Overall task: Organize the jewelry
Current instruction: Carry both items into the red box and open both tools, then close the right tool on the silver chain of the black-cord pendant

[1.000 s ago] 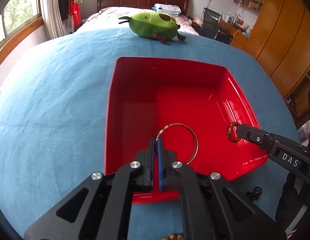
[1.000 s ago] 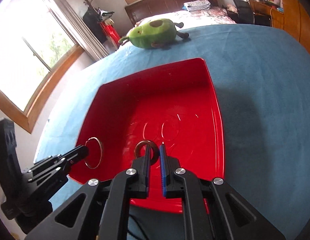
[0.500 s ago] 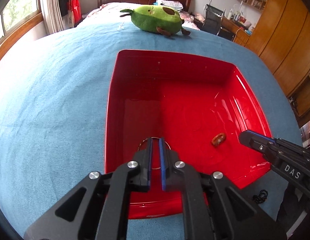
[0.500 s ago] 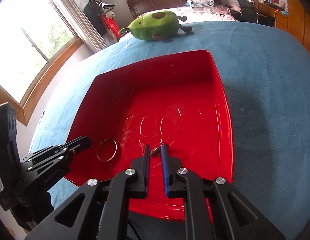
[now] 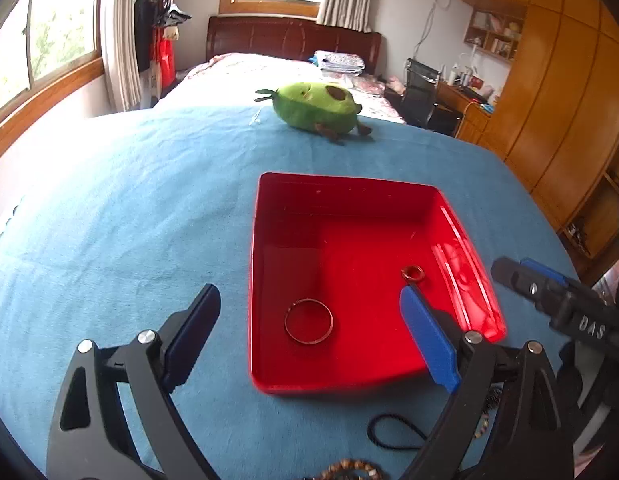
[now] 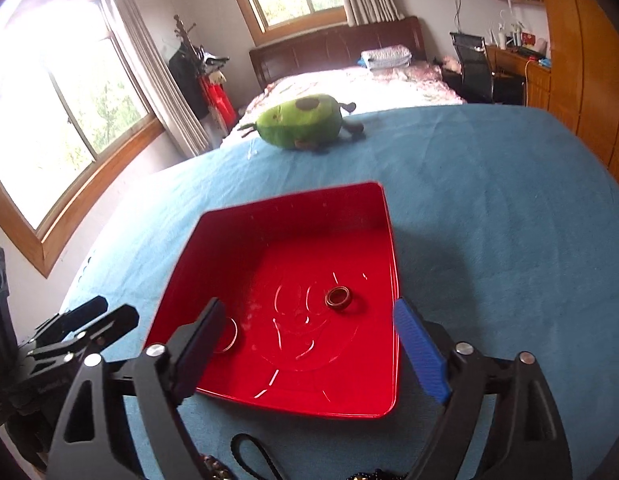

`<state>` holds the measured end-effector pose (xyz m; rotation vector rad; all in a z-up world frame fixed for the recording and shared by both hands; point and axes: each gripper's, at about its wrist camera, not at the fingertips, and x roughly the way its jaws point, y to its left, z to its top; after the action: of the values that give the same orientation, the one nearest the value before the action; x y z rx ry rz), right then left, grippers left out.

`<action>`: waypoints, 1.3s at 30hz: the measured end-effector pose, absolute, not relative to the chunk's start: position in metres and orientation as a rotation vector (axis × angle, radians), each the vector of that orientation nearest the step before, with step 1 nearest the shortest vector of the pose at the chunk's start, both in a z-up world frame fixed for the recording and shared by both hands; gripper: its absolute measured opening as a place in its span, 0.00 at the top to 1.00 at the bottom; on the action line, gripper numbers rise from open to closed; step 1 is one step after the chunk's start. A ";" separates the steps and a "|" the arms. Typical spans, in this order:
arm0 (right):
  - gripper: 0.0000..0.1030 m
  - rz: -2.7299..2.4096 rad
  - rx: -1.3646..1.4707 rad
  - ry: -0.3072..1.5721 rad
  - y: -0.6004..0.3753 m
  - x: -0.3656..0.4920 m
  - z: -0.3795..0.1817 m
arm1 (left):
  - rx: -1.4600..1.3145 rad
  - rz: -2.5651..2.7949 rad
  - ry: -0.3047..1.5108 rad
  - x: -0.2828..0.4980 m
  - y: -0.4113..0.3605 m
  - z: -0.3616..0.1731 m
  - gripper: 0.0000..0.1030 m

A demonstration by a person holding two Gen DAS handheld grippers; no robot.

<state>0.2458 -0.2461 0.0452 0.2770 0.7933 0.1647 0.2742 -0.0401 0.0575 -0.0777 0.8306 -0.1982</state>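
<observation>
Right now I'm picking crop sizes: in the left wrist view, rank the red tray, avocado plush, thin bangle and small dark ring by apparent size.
1. red tray
2. avocado plush, though it lies farther off, so it looks smaller than it is
3. thin bangle
4. small dark ring

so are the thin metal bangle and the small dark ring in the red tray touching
Apart. The left wrist view shows the thin metal bangle and the small dark ring lying separately, with bare floor of the red plastic tray between them.
</observation>
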 end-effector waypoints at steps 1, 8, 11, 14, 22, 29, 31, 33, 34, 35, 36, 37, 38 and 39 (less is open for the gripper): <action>0.16 0.171 0.277 0.789 -0.246 0.243 0.048 | -0.072 -0.206 0.830 0.270 -0.041 0.061 0.11; 0.16 0.200 0.258 0.828 -0.243 0.221 0.045 | -0.039 -0.217 0.852 0.238 -0.040 0.065 0.11; 0.16 0.217 0.215 0.844 -0.237 0.203 0.038 | -0.010 -0.218 0.877 0.222 -0.035 0.054 0.11; 0.21 0.247 0.206 0.863 -0.235 0.180 0.023 | 0.015 -0.218 0.894 0.206 -0.029 0.040 0.11; 0.59 0.328 0.258 0.967 -0.243 0.130 -0.019 | -0.010 -0.232 0.933 0.160 -0.010 0.008 0.11; 0.73 0.460 0.265 1.066 -0.221 0.108 -0.040 | -0.031 -0.224 0.950 0.130 -0.006 -0.006 0.11; 0.73 0.469 0.246 1.083 -0.212 0.107 -0.043 | -0.031 -0.225 0.959 0.127 -0.007 -0.009 0.11; 0.73 0.463 0.242 1.107 -0.206 0.110 -0.048 | -0.036 -0.227 0.972 0.124 -0.008 -0.013 0.11; 0.73 0.457 0.246 1.123 -0.205 0.112 -0.051 | -0.038 -0.229 0.976 0.123 -0.008 -0.014 0.11; 0.73 0.447 0.247 1.131 -0.205 0.114 -0.054 | -0.041 -0.233 0.982 0.122 -0.008 -0.016 0.11; 0.73 0.431 0.244 1.136 -0.204 0.116 -0.056 | -0.043 -0.234 0.986 0.122 -0.008 -0.018 0.11; 0.73 0.402 0.233 1.139 -0.203 0.118 -0.057 | -0.047 -0.232 0.990 0.122 -0.007 -0.019 0.11; 0.73 0.380 0.220 1.139 -0.202 0.120 -0.059 | -0.051 -0.231 0.992 0.122 -0.006 -0.020 0.11; 0.73 0.375 0.215 1.146 -0.202 0.120 -0.061 | -0.056 -0.231 0.993 0.122 -0.005 -0.020 0.11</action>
<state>0.1200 -0.2020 -0.0610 0.2149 1.1455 0.3748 0.1216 -0.0053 -0.0204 -0.0557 0.9933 -0.2307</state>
